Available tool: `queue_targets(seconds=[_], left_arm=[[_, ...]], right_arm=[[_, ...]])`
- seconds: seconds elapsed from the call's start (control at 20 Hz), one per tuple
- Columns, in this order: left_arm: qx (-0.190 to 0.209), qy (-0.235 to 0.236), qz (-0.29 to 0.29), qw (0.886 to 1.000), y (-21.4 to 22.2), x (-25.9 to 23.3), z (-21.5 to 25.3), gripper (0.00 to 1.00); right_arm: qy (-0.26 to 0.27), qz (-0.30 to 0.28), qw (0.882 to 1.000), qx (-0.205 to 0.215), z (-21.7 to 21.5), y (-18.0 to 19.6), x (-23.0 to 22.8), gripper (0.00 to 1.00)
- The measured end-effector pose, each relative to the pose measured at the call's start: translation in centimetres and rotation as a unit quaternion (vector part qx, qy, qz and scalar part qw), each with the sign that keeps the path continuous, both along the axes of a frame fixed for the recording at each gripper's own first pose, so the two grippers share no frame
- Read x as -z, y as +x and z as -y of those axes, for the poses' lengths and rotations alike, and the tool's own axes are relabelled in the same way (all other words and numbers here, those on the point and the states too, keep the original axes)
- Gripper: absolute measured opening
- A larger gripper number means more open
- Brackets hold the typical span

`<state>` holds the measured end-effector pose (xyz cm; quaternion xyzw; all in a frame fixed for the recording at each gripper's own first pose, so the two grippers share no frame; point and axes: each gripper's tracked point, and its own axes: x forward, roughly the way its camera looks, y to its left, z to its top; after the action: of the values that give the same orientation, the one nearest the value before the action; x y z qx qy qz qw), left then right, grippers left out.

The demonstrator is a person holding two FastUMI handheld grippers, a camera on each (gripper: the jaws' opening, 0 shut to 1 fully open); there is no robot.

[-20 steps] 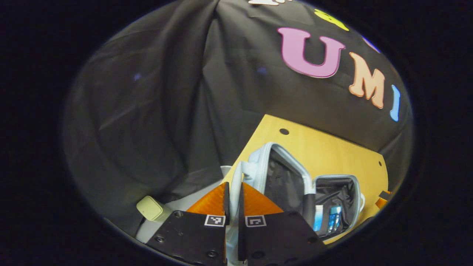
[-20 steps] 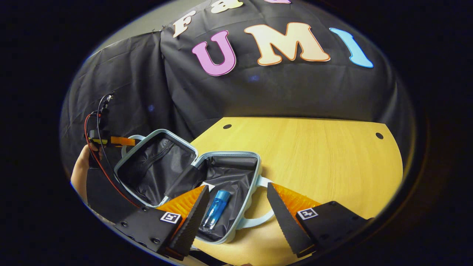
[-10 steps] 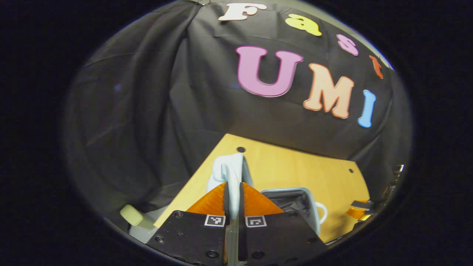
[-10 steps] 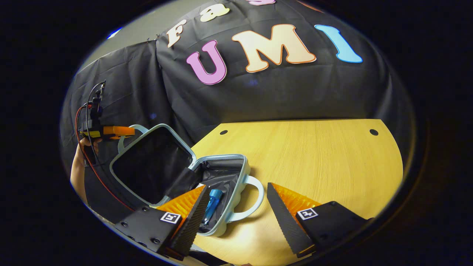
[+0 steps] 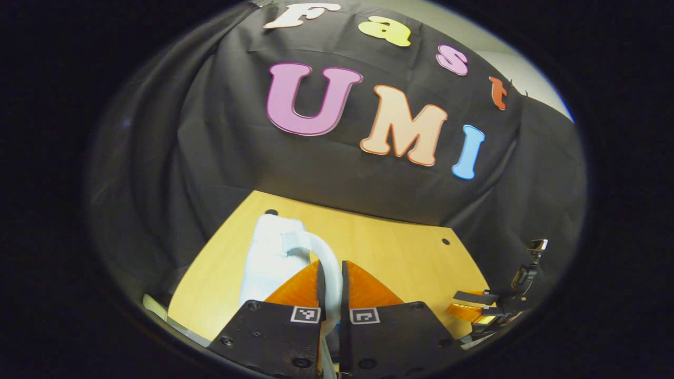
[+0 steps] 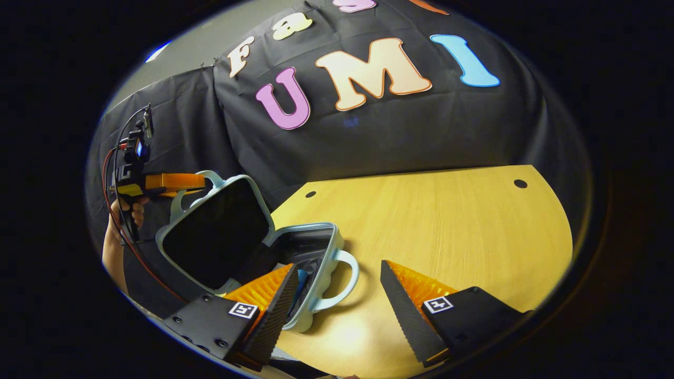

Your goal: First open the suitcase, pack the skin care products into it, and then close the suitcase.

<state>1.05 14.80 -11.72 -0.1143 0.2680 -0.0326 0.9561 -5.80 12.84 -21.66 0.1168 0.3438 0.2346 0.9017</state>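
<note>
A pale blue suitcase [image 6: 316,273] is seen near the tabletop's [image 6: 447,221] left edge, its lid [image 6: 216,231] half raised.

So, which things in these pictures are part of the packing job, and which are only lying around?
Part of the job:
- suitcase, half open on the table
- lid handle, pinched by the left hand-held gripper
- blue bottle inside the suitcase
- right hand-held gripper, open

Only lying around:
- wooden table
- pale object at the table edge, too hidden to identify
</note>
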Motion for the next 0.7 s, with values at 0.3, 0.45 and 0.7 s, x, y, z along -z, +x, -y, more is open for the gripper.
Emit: queue_targets(seconds=[0.3, 0.45, 0.7], left_arm=[[0.093, -0.025, -0.042, 0.994, 0.0, 4.2, 9.0, 0.06], [0.122, -0.022, -0.069, 0.99, 0.0, 7.1, 11.4, 0.06], [0.146, -0.021, -0.121, 0.982, -0.8, 11.4, 14.4, 0.1]], right_arm=[[-0.005, 0.003, 1.0, 0.022, 2.9, -0.5, -0.5, 0.98], [-0.008, 0.003, 0.999, 0.035, 4.3, -0.7, -0.5, 0.98], [-0.016, 0.003, 0.998, 0.059, 6.8, -0.6, -0.5, 0.98]])
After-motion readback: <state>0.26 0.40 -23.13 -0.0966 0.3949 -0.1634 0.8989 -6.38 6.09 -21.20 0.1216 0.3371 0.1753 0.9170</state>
